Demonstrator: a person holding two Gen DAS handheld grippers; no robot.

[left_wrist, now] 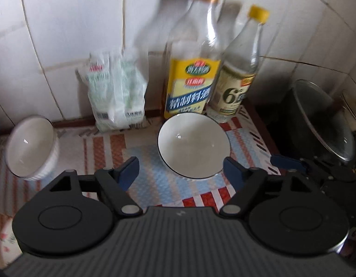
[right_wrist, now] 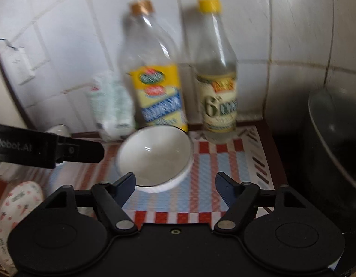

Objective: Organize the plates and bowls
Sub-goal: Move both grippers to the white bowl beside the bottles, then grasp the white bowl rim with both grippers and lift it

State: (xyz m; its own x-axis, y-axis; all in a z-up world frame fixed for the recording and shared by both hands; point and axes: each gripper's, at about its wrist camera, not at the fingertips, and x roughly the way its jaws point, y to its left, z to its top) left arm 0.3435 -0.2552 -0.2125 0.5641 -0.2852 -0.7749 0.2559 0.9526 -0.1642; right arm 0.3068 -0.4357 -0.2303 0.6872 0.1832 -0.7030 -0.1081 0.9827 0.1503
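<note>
I see a dark metal pot (left_wrist: 325, 124) at the counter's right edge, and a white black-rimmed ceramic bowl (left_wrist: 193, 145) on the checked mat (left_wrist: 154, 184) near its back edge. A ribbed white bowl (left_wrist: 31, 146) sits at the mat's left edge. My left gripper (left_wrist: 181, 172) and right gripper (right_wrist: 175, 184) both hang wide apart, empty, before the black-rimmed bowl.

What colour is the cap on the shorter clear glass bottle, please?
Yellow cap, clearest in the left wrist view.

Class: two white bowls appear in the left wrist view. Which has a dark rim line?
The smooth white bowl before the bottles; the ribbed white bowl at far left has none.
</note>
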